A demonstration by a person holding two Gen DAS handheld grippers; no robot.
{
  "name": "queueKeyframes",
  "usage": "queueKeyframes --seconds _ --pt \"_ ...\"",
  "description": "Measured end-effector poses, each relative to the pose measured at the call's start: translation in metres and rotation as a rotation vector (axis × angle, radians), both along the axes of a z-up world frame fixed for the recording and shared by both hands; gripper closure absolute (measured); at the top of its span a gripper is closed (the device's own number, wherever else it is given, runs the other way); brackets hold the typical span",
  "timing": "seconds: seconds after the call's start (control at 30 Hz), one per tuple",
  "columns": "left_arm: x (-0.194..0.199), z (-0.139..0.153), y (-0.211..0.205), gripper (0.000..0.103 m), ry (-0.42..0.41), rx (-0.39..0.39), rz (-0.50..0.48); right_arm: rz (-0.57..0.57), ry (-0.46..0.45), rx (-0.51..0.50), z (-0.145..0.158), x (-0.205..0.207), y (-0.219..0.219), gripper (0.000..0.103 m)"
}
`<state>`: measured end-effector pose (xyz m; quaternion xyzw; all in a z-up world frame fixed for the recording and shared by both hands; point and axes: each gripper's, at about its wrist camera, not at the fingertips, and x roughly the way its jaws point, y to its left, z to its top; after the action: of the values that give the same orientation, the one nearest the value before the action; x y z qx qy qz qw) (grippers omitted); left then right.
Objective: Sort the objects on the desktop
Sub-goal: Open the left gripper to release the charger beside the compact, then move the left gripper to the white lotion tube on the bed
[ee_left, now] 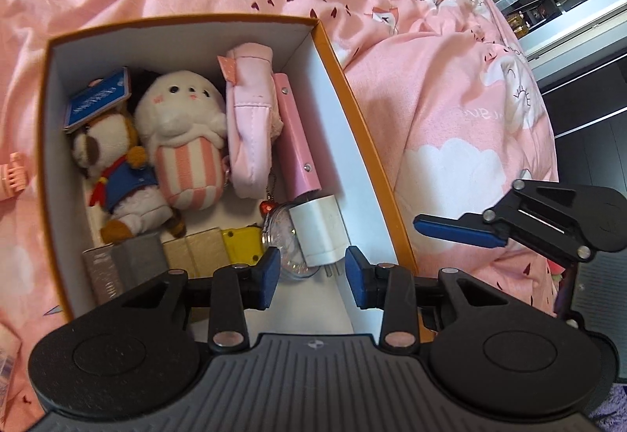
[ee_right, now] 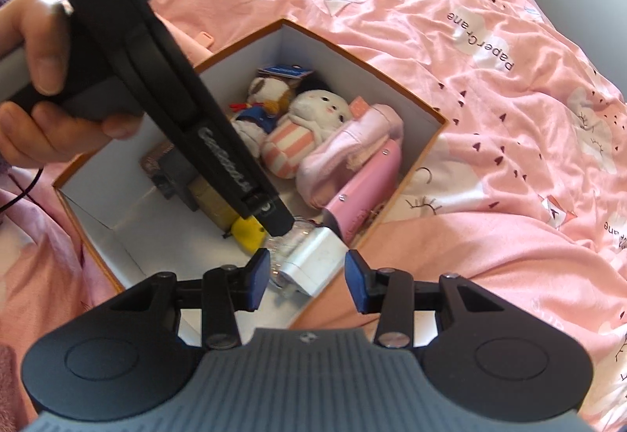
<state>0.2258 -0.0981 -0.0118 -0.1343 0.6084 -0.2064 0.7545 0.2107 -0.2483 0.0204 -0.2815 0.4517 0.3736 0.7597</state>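
Over the near right corner of the orange box [ee_left: 364, 111], left gripper [ee_left: 311, 271] hangs with jaws spread, nothing between the pads. White charger [ee_left: 319, 232] lies just beyond it on the box floor, long axis running near-to-far, prongs nearest. Right gripper [ee_right: 307, 279] also spread and empty, just outside the box's right wall, so left is closer. Readable: "Paper Crane" on the pink bedcover [ee_right: 470, 40]; the blue card's print is illegible.
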Motion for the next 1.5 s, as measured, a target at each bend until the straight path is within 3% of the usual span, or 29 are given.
queueKeyframes --seconds 0.17,0.43,0.87,0.93,1.1,1.37,1.5 --pt "-0.023 0.022 0.014 0.061 -0.046 0.022 -0.012 -0.012 0.001 -0.002 0.002 -0.013 0.013 0.059" --pt "-0.065 0.040 0.032 0.063 -0.140 0.082 -0.035 -0.175 -0.068 0.110 -0.003 -0.057 0.046 0.059" --pt "-0.107 0.053 0.099 0.065 -0.243 0.201 0.127 -0.558 -0.244 0.275 -0.019 -0.098 0.101 0.059" --pt "-0.113 0.052 0.114 0.065 -0.248 0.219 0.169 -0.562 -0.290 0.289 -0.019 -0.106 0.111 0.059" --pt "-0.123 0.043 0.144 0.065 -0.233 0.274 0.257 -0.514 -0.297 0.343 -0.018 -0.113 0.139 0.059" --pt "-0.131 0.024 0.191 0.065 -0.162 0.307 0.376 -0.387 -0.293 0.290 -0.029 -0.116 0.189 0.059" --pt "-0.133 0.014 0.198 0.065 -0.141 0.383 0.364 -0.349 -0.261 0.252 -0.043 -0.115 0.207 0.059"
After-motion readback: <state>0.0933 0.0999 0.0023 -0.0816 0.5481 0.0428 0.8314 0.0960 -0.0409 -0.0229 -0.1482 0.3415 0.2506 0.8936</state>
